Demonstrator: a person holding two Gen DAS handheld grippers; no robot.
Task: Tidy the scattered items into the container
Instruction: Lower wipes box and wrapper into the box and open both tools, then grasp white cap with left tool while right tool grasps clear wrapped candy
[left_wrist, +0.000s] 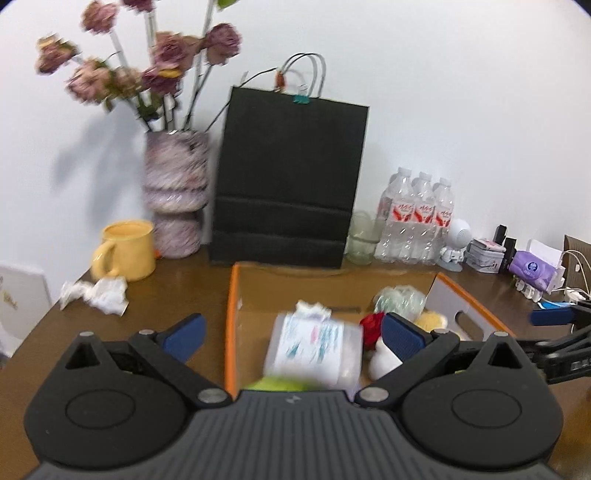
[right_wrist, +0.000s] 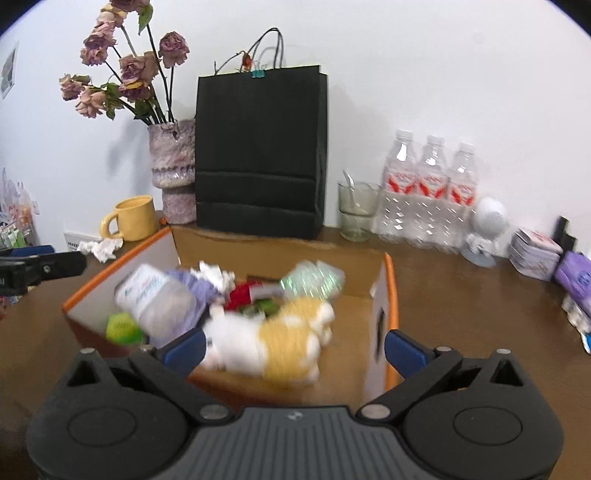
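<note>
We hold both grippers spread wide over the cardboard box (right_wrist: 391, 291): left gripper (left_wrist: 291, 334) above the blurred plastic bottle (left_wrist: 314, 347), right gripper (right_wrist: 293, 345) above the plush toy (right_wrist: 273, 341).

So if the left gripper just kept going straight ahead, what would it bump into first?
Probably the blurred plastic bottle in the cardboard box, right between the open left gripper fingers. Depth is unclear.

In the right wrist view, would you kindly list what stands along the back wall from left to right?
Yellow mug → flower vase → black paper bag → glass with spoon → three water bottles → white round figurine.
</note>
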